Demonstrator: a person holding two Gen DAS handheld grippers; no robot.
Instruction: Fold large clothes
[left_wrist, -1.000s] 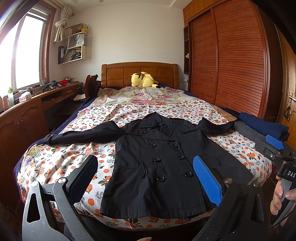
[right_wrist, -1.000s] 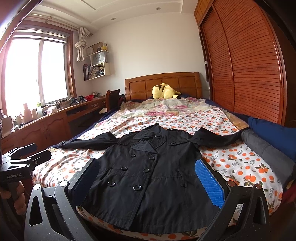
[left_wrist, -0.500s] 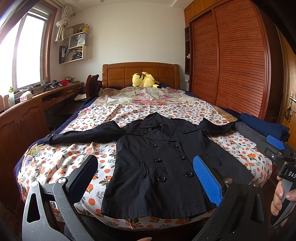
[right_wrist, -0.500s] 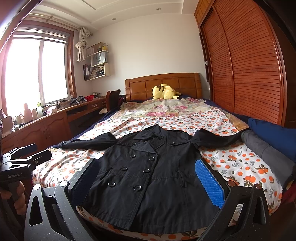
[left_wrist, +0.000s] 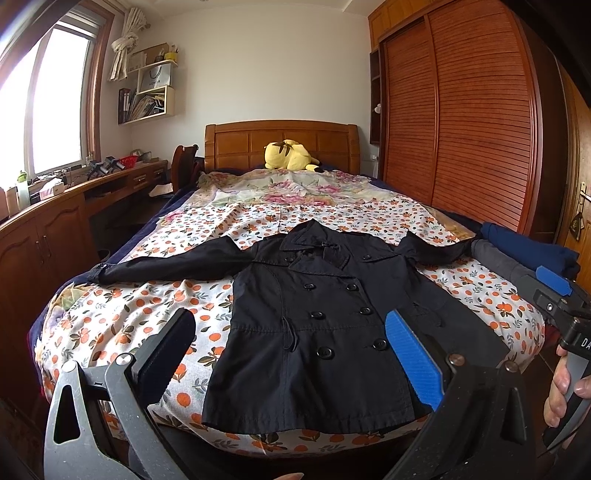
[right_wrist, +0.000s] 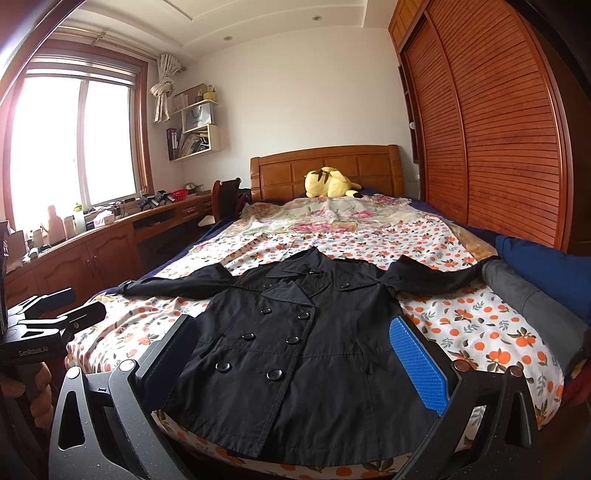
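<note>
A black double-breasted coat (left_wrist: 317, 321) lies face up and buttoned on the bed (left_wrist: 110, 325), collar toward the far headboard, hem at the near edge, both sleeves spread straight out to left and right. No fold has been made yet, so the step in hand looks like the first reach for a sleeve or side panel. The left gripper (left_wrist: 291, 354) hovers off the near end of the bed with its jaws wide and nothing between them; the right gripper (right_wrist: 299, 362) hangs beside it, jaws equally wide and empty. A good start would be to take each sleeve near its cuff, the left sleeve (left_wrist: 173, 262) with the left gripper and the right sleeve (right_wrist: 436, 275) with the right, and bring them across the chest so they lie flat over the buttons. The cloth seems thick and a little stiff, so pinch a single layer at the edge, not a bunch, and lift only enough to clear the front. The right cuff lies touching a grey folded garment (right_wrist: 532, 314) by a blue one (right_wrist: 546, 269) at the right edge, so close on the sleeve alone. Afterwards the near hem could be carried up toward the collar, keeping the side seams even
</note>
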